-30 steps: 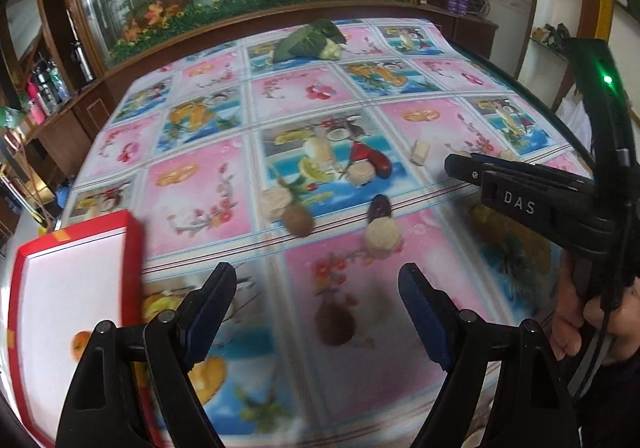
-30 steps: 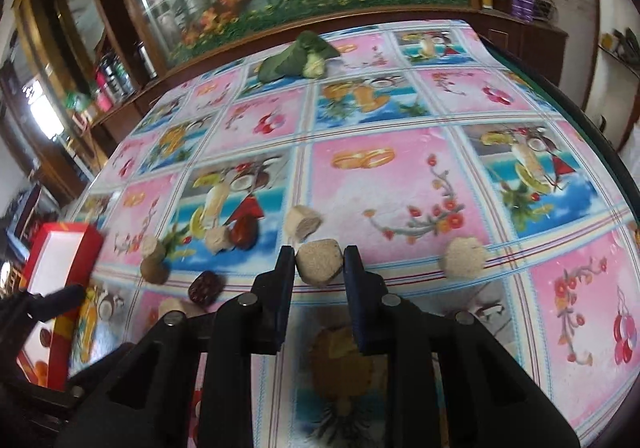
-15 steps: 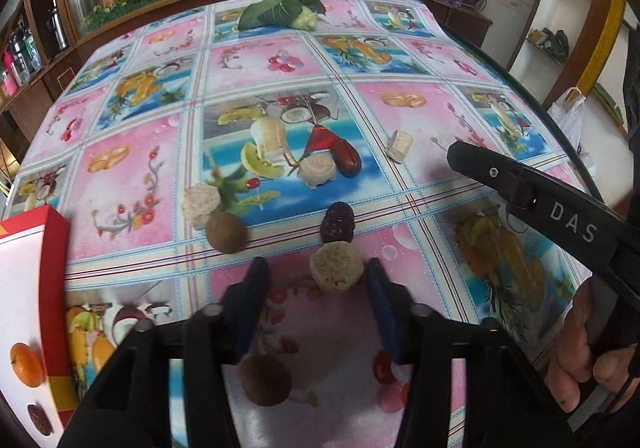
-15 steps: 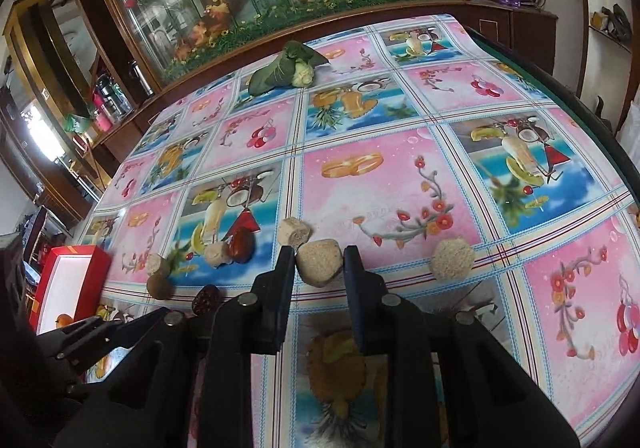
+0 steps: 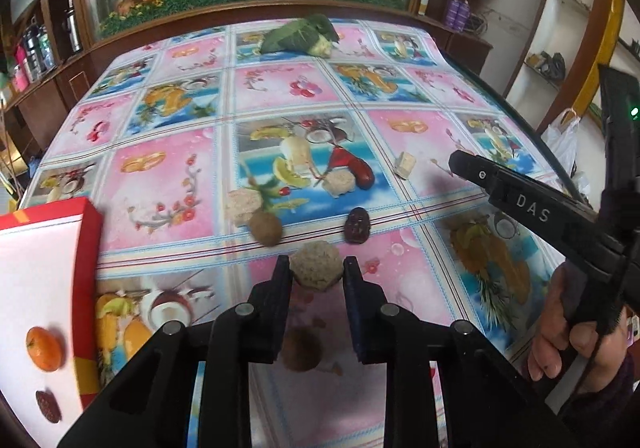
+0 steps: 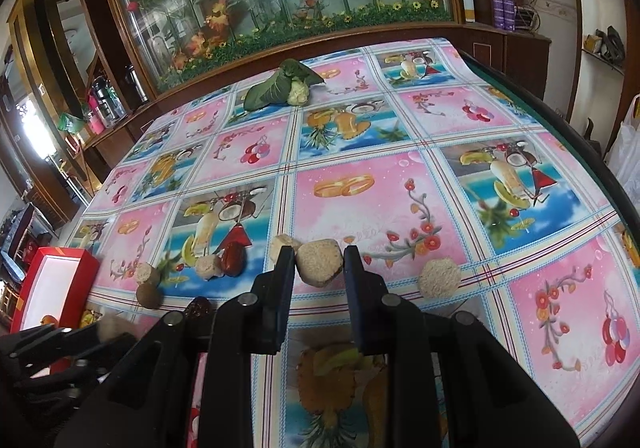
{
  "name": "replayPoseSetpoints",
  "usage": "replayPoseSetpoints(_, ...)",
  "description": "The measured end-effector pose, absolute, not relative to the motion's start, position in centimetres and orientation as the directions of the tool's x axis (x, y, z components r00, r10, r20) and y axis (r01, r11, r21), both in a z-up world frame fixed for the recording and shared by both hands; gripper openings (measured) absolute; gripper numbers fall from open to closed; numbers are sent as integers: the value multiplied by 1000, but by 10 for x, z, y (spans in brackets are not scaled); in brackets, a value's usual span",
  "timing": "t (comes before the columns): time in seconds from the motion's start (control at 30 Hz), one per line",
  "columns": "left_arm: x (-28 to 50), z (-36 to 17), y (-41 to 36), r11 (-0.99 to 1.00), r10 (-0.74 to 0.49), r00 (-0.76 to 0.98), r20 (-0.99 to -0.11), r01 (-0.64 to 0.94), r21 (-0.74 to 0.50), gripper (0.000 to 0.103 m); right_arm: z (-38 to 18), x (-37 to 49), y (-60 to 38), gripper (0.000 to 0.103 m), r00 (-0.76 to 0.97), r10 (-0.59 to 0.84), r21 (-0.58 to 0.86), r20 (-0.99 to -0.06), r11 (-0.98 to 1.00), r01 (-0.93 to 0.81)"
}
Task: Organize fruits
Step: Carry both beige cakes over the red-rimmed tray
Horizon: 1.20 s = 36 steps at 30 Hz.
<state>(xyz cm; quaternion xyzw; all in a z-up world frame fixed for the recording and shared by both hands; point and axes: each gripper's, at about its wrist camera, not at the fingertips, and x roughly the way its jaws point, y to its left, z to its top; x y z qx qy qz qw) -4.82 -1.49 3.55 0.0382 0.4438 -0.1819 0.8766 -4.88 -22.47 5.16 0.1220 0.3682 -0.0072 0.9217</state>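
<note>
Left gripper (image 5: 316, 274) pinches a tan puck-shaped piece (image 5: 316, 271) between its fingers, at the near part of the table (image 5: 168, 184). Right gripper (image 6: 318, 262) likewise pinches a second tan piece (image 6: 319, 262).

Just beyond the left piece: a dark red date (image 5: 357, 225), a round brown fruit (image 5: 265, 228) touching a pale chunk (image 5: 243, 204), and farther on another tan piece (image 5: 339, 183) beside a red date (image 5: 362, 173). A pale cube (image 5: 405, 164) lies apart to the right. Leafy greens (image 5: 300, 35) sit at the far edge.

Left view alone shows the red box (image 5: 90, 248) interior holding an orange (image 5: 45, 348) and a date (image 5: 48, 406). Right view alone shows a loose tan puck (image 6: 439, 279) right of the fingers.

Half a second ago the left fingers stood spread around the piece; now they are closed on it. Right grip unchanged.
</note>
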Motion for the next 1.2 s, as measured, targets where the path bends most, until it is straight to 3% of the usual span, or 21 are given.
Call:
replayPoseSetpoints(0.47, -86, 67, 59, 970, -213, 662, -719, 233, -72, 25, 67, -68, -199, 27, 815, 9, 86, -579, 995, 51)
replayPoseSetpoints(0.67, -94, 73, 81, 978, -190, 692, -696, 199, -69, 25, 69, -79, -185, 27, 815, 77, 174, -574, 984, 30)
replayPoseSetpoints(1.2, -106, 78, 172, 1000, 17, 765, -644, -24, -3, 25, 71, -90, -19, 27, 696, 408, 281, -592, 913, -296)
